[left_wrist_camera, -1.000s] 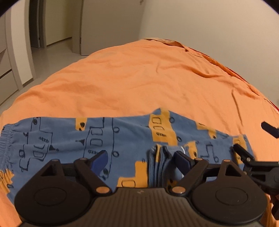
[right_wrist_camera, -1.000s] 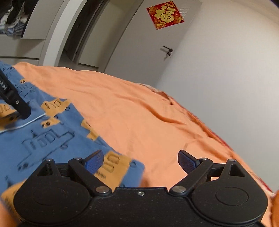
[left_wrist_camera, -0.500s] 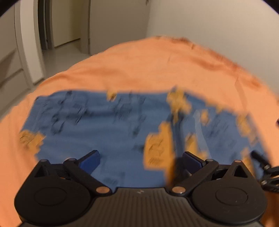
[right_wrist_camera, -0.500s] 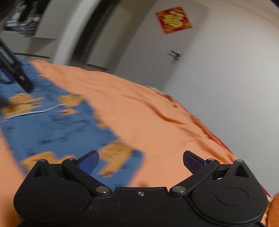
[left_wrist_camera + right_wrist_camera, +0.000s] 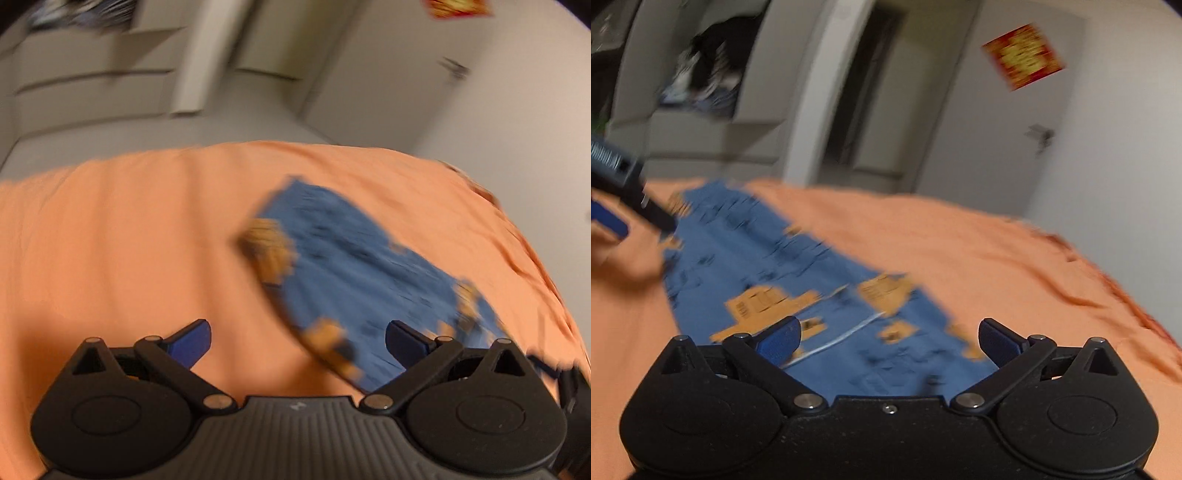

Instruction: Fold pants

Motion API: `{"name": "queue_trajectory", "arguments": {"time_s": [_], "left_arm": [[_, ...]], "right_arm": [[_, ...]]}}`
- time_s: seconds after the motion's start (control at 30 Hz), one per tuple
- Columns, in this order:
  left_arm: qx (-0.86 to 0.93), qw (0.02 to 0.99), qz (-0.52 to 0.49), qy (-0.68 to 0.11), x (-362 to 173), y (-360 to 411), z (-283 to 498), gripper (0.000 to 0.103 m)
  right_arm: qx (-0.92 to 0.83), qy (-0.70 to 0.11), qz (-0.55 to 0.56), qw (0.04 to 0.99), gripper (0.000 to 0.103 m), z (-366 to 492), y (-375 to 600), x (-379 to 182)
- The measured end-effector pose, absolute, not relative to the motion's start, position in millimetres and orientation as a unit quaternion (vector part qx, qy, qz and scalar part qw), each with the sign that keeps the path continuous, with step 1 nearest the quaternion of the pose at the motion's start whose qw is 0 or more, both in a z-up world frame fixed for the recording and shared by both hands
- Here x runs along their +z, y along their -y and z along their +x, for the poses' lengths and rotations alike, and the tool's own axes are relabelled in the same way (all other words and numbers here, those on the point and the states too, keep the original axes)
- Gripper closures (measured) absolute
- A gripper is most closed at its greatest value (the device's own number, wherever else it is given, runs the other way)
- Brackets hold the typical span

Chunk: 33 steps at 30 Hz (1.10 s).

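Observation:
The blue pants with orange truck prints lie flat and folded lengthwise on the orange bedsheet. Both views are motion-blurred. My left gripper is open and empty above the sheet, with the pants ahead and to its right. My right gripper is open and empty over the near end of the pants. The left gripper also shows at the left edge of the right wrist view, near the far end of the pants.
The bed runs along a white wall on the right. A door with a red paper sign and wardrobe drawers stand beyond the bed's far edge. Part of the right gripper's body shows at the left view's right edge.
Both grippers have pulled back and swung left, away from the pants. The left gripper, which had folded cloth between its open fingers, now has nothing between them. The pants lie still.

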<state>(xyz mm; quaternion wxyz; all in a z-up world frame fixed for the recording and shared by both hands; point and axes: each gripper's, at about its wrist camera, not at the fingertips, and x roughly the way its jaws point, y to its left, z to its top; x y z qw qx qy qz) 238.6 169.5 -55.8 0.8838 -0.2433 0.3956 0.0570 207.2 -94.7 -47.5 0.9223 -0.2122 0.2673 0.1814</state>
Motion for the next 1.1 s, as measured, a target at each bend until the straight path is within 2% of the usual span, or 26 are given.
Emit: {"name": "queue_trajectory", "arguments": {"time_s": [0.07, 0.23, 0.33, 0.4, 0.47, 0.6, 0.63, 0.67, 0.7, 0.73, 0.9, 1.1], "left_arm": [[0.063, 0.881, -0.278, -0.378, -57.3, -184.3, 239.1, 0.001], [0.061, 0.872, -0.339, -0.349, -58.9, -204.1, 242.7, 0.0], [0.056, 0.872, -0.352, -0.337, -60.9, -216.8, 242.1, 0.0], [0.059, 0.871, -0.359, -0.331, -63.7, -220.5, 245.2, 0.0], [0.055, 0.869, -0.367, -0.327, -66.4, -224.6, 248.7, 0.0], [0.043, 0.87, -0.373, -0.32, -68.4, -229.5, 252.6, 0.002], [0.04, 0.87, -0.373, -0.319, -68.9, -230.1, 253.7, 0.002], [0.037, 0.87, -0.374, -0.318, -68.7, -230.0, 254.4, 0.003], [0.033, 0.87, -0.376, -0.318, -69.4, -230.0, 255.6, 0.005], [0.03, 0.869, -0.378, -0.317, -69.9, -230.1, 256.0, 0.007], [-0.001, 0.86, -0.394, -0.324, -77.1, -231.4, 266.0, 0.027], [-0.012, 0.858, -0.404, -0.315, -84.0, -226.2, 275.5, 0.042]], "right_arm": [[0.19, -0.28, -0.243, 0.909, 0.001, 213.7, 81.4, -61.0], [0.25, -0.272, -0.196, 0.909, 0.005, 244.5, 80.3, -18.0], [0.319, -0.301, -0.193, 0.878, 0.004, 298.3, 61.1, -6.7], [0.364, -0.329, -0.178, 0.853, 0.014, 337.1, 43.0, -9.7], [0.398, -0.356, -0.15, 0.832, 0.031, 370.7, 23.6, -15.7], [0.477, -0.395, -0.115, 0.777, 0.041, 405.6, -19.3, -26.8], [0.49, -0.399, -0.124, 0.765, 0.052, 408.2, -29.3, -29.2], [0.5, -0.4, -0.138, 0.755, 0.075, 409.2, -39.0, -31.9], [0.505, -0.4, -0.154, 0.749, 0.084, 409.4, -45.9, -33.7], [0.507, -0.4, -0.164, 0.745, 0.088, 409.2, -49.6, -36.6], [0.511, -0.406, -0.112, 0.749, 0.091, 419.8, -32.4, -47.0], [0.519, -0.4, -0.103, 0.748, 0.09, 422.0, -25.4, -48.6]]}}
